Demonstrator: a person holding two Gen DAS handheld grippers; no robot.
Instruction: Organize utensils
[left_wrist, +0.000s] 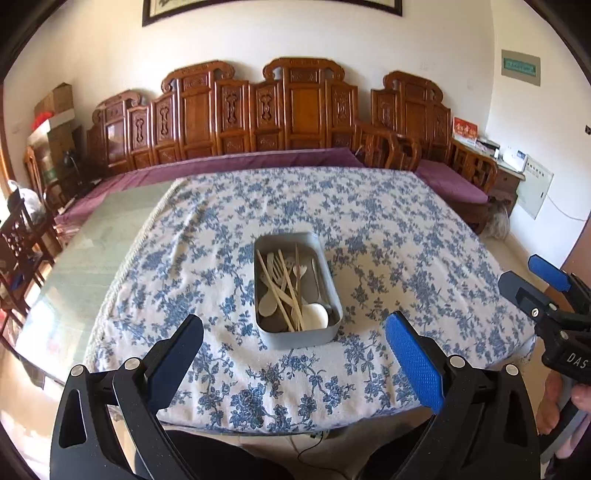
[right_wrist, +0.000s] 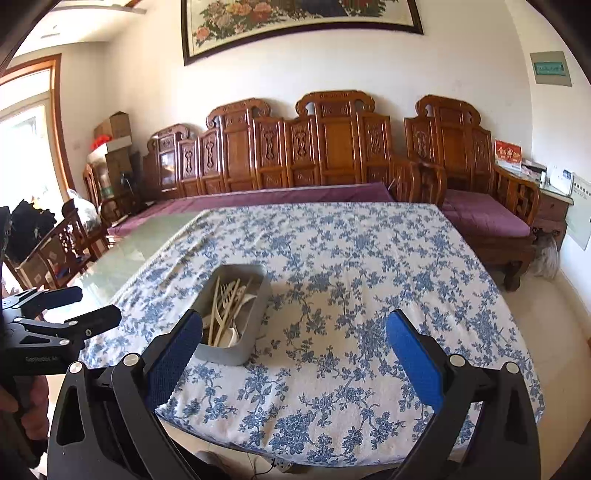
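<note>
A grey rectangular tray (left_wrist: 295, 336) stands on the blue-flowered tablecloth, near the table's front edge. It holds several pale wooden utensils (left_wrist: 288, 288): forks, spoons and chopsticks. My left gripper (left_wrist: 295, 345) is open and empty, held back from the tray on its near side. My right gripper (right_wrist: 295, 343) is open and empty, to the right of the tray (right_wrist: 236, 350), whose utensils (right_wrist: 229, 310) show beside its left finger. Each gripper shows in the other's view: the right one at the right edge (left_wrist: 532, 280), the left one at the left edge (right_wrist: 99, 306).
The flowered tablecloth (left_wrist: 388, 229) covers most of a glass-topped table; bare glass (left_wrist: 96, 251) shows on the left. A carved wooden sofa (left_wrist: 258, 118) with purple cushions lines the far wall. Chairs (right_wrist: 62, 251) stand at the left.
</note>
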